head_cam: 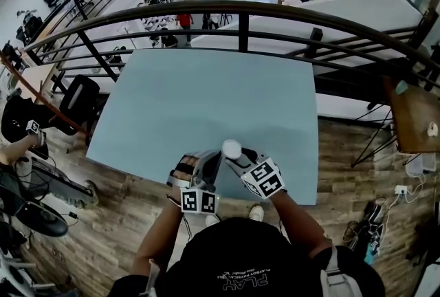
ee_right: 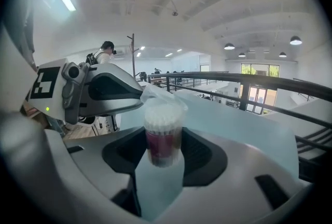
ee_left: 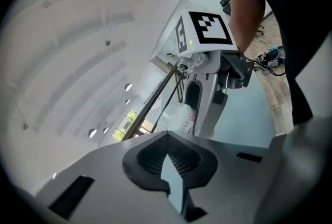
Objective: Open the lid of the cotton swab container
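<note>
Right gripper [ee_right: 160, 158] clamped on cotton swab container [ee_right: 163, 129], over table [head_cam: 206, 96] near its 6 o'clock edge. Left gripper [ee_left: 168, 166] jaws together, tip at clear lid [ee_right: 154, 94], container's 11 o'clock. Lid looks part-raised; full opening remains.

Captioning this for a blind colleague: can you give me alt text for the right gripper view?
The right gripper clamps an upright clear cotton swab container, white swab tips at its top. The left gripper, at left, has its tip at the clear lid.

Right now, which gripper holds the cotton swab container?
The right gripper: its jaws clamp the cotton swab container, while the left gripper has its jaws shut.
</note>
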Demonstrator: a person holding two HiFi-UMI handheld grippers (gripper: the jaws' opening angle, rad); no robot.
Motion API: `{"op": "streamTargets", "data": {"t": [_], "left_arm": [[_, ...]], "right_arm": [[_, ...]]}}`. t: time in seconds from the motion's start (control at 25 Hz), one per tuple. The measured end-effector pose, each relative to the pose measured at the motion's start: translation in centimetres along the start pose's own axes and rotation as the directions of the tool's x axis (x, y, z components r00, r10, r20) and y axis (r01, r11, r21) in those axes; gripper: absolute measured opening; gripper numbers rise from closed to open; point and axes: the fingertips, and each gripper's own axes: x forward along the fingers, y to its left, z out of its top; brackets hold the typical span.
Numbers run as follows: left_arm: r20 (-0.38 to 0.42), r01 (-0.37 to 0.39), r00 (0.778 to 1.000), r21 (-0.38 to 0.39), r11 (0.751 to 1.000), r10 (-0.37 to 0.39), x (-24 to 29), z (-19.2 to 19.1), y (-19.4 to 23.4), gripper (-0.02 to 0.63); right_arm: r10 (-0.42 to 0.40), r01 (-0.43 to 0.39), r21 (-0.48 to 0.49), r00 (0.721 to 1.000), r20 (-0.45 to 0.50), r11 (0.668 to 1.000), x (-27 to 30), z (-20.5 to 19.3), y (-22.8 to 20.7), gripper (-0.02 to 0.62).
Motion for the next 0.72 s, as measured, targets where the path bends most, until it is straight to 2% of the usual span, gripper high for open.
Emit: {"op": "streamTargets", "data": {"t": [0.2, 0.44, 0.72], "left_arm": [[0.026, -0.016, 1.0, 0.004, 1.0, 0.016, 0.4, 1.0, -0.5, 0.006], [0.021, -0.06, 0.998, -0.005, 0.998, 0.06, 0.2, 0.5, 1.2, 0.006], [0.031, -0.086, 0.996, -0.015, 0.996, 0.086, -0.2, 1.3, 2.4, 0.006]], "right_arm": [[0.017, -0.017, -0.044, 1.0, -0.013, 0.999, 1.1, 0.1, 0.9, 0.216], [0.018, -0.019, -0.059, 0.999, -0.029, 0.998, 1.5, -0.6, 1.9, 0.218], [0.006, -0.014, -0.142, 0.999, -0.053, 0.99, 0.9, -0.2, 2.8, 0.219]]}}
